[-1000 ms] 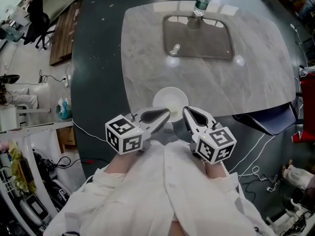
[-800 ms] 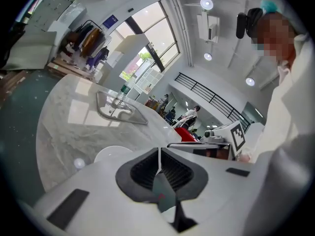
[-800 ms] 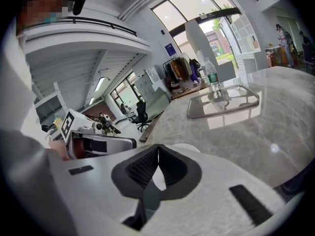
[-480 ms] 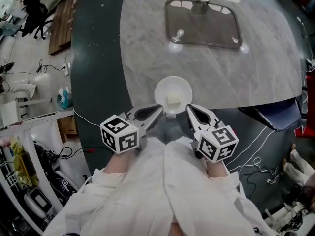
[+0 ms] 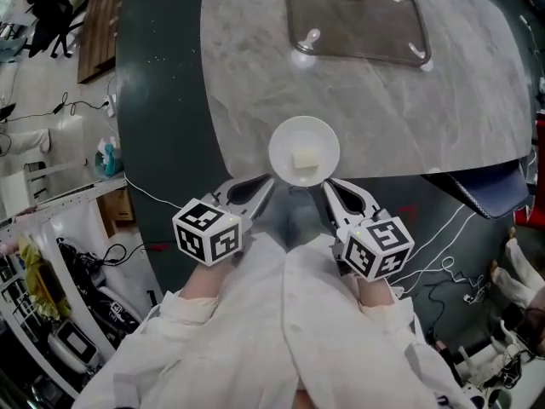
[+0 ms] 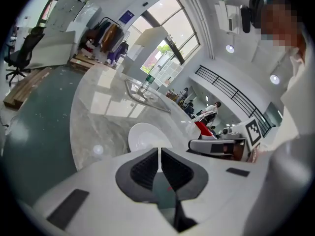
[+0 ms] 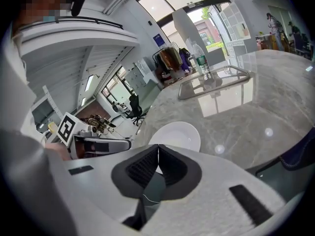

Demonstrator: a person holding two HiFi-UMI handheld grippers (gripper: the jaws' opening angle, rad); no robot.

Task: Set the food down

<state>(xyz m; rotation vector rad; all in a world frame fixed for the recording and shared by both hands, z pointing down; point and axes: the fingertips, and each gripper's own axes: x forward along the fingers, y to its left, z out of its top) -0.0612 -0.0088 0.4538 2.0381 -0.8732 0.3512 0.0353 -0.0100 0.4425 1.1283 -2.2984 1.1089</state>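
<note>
A white plate [image 5: 289, 139] sits at the near edge of the marble table [image 5: 383, 109], with a pale cube of food [image 5: 305, 159] lying on it. My left gripper [image 5: 267, 182] is just short of the plate's near left rim, shut and holding nothing. My right gripper [image 5: 327, 186] mirrors it at the near right rim, also shut and holding nothing. In the left gripper view the plate [image 6: 143, 135] lies just beyond the closed jaws [image 6: 160, 154]. The right gripper view shows the plate [image 7: 178, 134] ahead of its closed jaws [image 7: 158, 156].
A grey rectangular tray [image 5: 358, 20] lies at the far side of the table. A dark blue seat [image 5: 481, 198] stands under the table's right edge. Cables trail on the dark floor [image 5: 157, 143]. In the right gripper view a water bottle [image 7: 200, 59] stands behind the tray [image 7: 216, 85].
Both grippers have drawn back off the plate toward the person, so the whole plate and the food cube now show. The bottle has slid out of the top of the head view.
</note>
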